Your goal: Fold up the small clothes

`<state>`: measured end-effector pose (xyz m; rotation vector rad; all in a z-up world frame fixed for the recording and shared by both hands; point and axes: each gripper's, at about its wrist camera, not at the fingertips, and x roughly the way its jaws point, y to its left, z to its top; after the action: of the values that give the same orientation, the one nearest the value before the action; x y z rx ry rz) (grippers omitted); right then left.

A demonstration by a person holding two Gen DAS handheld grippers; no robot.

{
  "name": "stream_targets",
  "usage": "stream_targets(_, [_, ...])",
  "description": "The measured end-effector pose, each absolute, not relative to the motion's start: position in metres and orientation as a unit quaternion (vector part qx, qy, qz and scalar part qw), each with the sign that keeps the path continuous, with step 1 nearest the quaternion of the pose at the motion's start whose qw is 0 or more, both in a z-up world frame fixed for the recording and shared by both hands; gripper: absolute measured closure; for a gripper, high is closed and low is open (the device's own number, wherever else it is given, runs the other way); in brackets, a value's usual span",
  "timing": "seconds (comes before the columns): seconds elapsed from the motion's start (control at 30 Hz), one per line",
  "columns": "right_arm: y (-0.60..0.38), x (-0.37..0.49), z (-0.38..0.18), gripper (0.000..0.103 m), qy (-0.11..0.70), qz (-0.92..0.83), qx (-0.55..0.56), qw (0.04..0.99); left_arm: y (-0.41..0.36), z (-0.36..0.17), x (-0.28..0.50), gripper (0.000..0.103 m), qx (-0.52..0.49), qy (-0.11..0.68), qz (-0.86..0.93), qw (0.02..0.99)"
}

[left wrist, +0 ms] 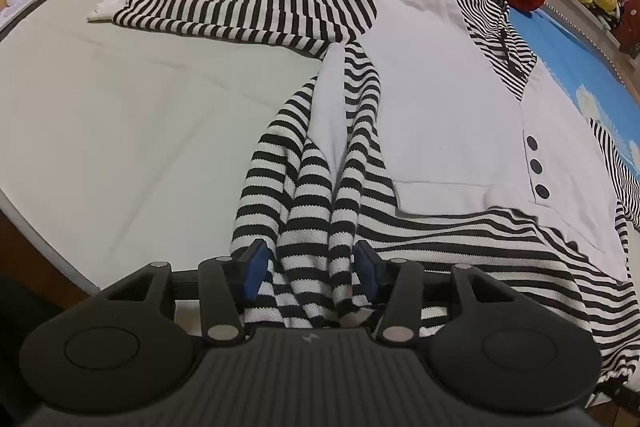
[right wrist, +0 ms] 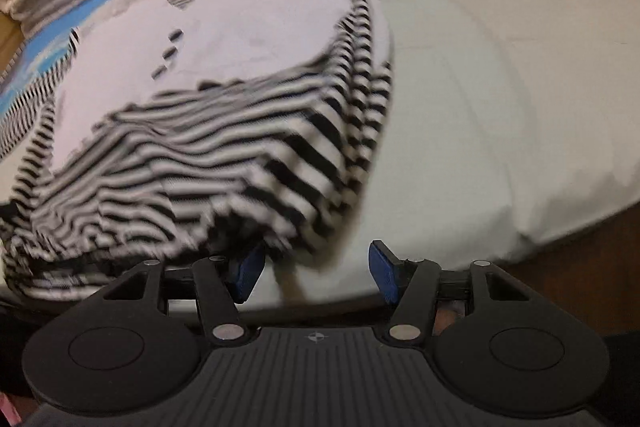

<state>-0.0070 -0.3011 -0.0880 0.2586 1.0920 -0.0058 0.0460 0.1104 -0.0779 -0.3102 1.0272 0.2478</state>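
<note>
Ribbed striped knit top (left wrist: 440, 131) (glossy black buttons (left wrist: 536, 167)) on smooth matt cotton sheet (left wrist: 140, 115); matt black plastic tool (left wrist: 312, 267).

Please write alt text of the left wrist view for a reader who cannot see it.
The left gripper has bunched black-and-white striped fabric of a top between its blue pads, which stand apart. The top's white front with three dark buttons lies on a pale bed sheet.
</note>
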Motion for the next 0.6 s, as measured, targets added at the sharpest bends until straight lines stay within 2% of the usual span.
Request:
stream_targets(0.1, [-0.299,-0.002,-0.086,0.045,0.505,-0.005,0.137,0.852,0.114,-0.076,0.044,0.049,-0.153,0.486,0.121,0.852])
stream_targets(0.13, [-0.298,0.001,-0.087,0.052,0.505,-0.01,0.137,0.852,0.115,-0.076,0.043,0.048,-0.155,0.486,0.121,0.852])
stream_targets(0.17, [-0.298,0.004,-0.091,0.067,0.504,-0.014,0.137,0.853,0.115,-0.075,0.043,0.048,-0.156,0.485,0.121,0.852])
stream_targets(0.33, [-0.305,-0.003,-0.086,0.087,0.483,-0.024,0.149,0.862,0.112,-0.073,0.042,0.047,-0.151,0.485,0.112,0.854])
stream_targets(0.47, [-0.307,-0.021,-0.057,0.091,0.456,-0.034,0.123,0.881,0.108,-0.076,0.042,0.041,-0.15,0.492,0.102,0.852])
stream_targets(0.6, [-0.286,-0.042,-0.034,0.092,0.424,-0.024,-0.014,0.905,0.101,-0.081,0.044,0.037,-0.138,0.501,0.094,0.849])
